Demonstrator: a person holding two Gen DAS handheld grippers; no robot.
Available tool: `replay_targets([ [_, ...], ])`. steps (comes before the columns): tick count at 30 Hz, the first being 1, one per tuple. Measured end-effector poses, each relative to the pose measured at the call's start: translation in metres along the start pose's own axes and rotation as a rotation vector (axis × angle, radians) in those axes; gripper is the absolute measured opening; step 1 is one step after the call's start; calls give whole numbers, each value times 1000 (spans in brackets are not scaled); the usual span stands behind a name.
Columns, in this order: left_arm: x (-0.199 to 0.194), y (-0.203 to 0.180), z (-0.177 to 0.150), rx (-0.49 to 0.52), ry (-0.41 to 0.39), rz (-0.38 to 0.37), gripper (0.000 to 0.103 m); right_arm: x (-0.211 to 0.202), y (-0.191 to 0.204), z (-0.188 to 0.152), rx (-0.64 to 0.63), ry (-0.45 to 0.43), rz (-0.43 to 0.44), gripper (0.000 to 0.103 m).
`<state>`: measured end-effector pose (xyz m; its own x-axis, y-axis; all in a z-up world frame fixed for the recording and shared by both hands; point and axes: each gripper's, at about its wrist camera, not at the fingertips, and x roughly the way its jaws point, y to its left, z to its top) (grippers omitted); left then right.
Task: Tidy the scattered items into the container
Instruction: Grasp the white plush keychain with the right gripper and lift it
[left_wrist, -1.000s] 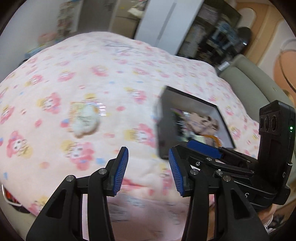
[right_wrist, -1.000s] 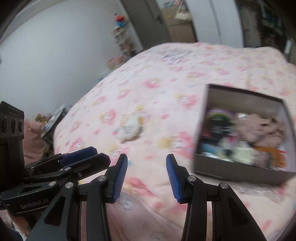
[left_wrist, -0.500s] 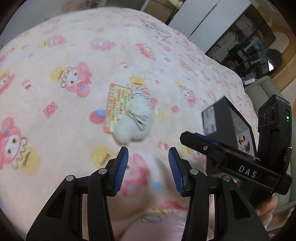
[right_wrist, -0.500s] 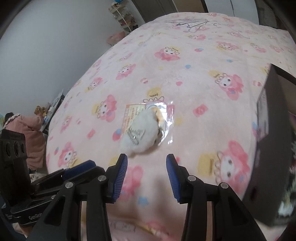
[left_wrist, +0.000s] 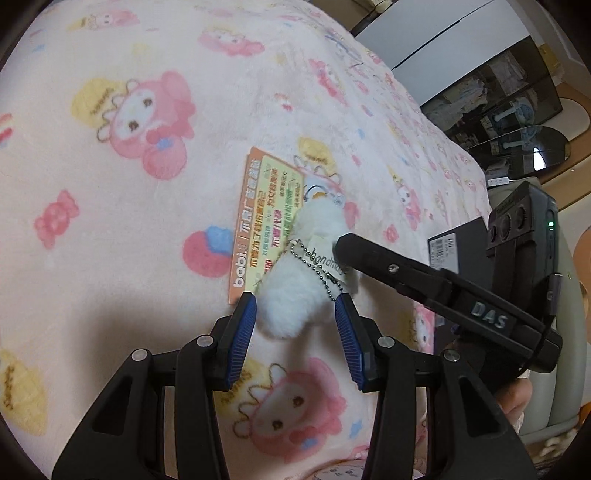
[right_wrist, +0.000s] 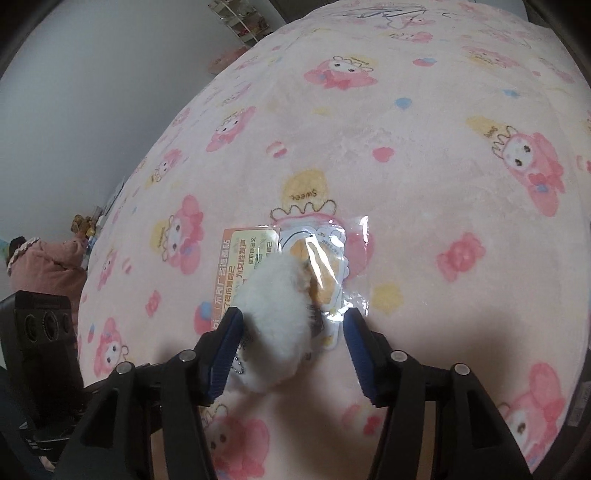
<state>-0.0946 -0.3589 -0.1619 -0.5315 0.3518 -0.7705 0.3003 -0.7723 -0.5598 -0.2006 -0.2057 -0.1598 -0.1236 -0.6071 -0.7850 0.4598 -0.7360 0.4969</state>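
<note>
Straddling the white plush keychain (left_wrist: 295, 291) mid-bed, the left gripper (left_wrist: 295, 314) has jaws apart, not pressing; the right gripper (right_wrist: 291, 332), jaws just widened, brackets it too, atop an orange card (left_wrist: 258, 221).

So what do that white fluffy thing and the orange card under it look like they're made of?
White fluffy toy: looks like plush, matte, with a fuzzy pile and soft edges; a metal-looking ball chain lies across it. Orange card: apparently printed paper or thin card, flat with crisp corners, partly in a clear glossy plastic sleeve that catches glare.
</note>
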Motion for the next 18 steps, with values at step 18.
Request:
replay_targets([
  [18,-66,-134,-58,237,53,-111,37,-156,22,-64,-56,-169,126,36],
])
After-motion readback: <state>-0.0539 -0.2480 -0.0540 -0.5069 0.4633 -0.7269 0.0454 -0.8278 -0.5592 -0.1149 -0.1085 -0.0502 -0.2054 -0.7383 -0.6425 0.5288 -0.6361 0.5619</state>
